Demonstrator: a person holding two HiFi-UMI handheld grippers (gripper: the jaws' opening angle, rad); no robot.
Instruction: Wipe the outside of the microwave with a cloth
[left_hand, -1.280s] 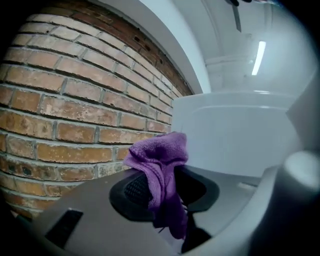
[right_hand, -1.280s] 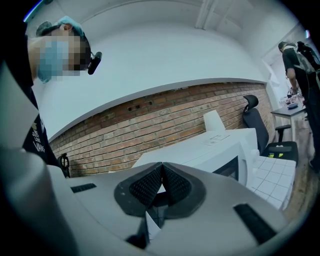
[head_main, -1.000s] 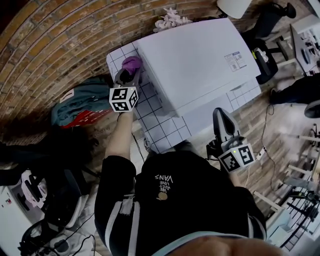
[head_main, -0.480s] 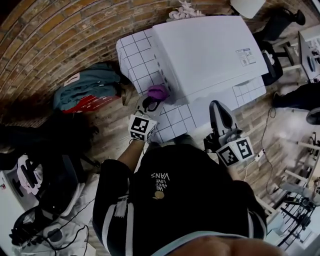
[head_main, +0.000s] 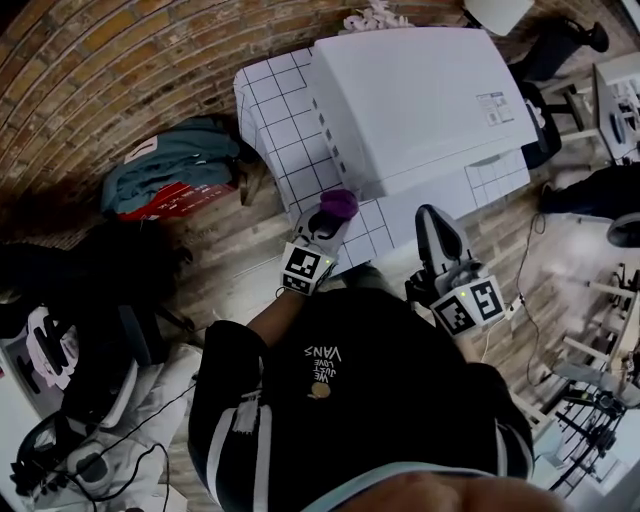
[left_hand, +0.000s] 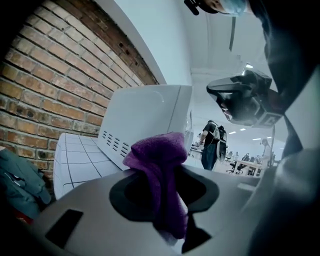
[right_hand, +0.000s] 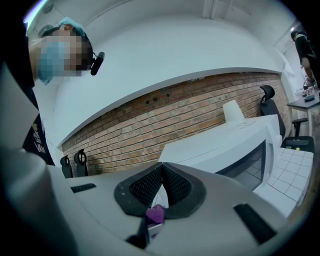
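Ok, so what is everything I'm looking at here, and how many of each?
Microwave: one, white, on the table.
Table: one, white checked top, by the brick wall.
Cloth: one, purple, in the left tongs beside the microwave.
Fabric bundle: one, teal and red, on the floor.
Office chair: one, black, far side.
Left tongs: one, grey, shut on the cloth.
Right tongs: one, grey, shut, near the table's edge.

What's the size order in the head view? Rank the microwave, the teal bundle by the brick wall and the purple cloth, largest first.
1. microwave
2. teal bundle
3. purple cloth, clearly smallest though it sits higher, nearer the camera
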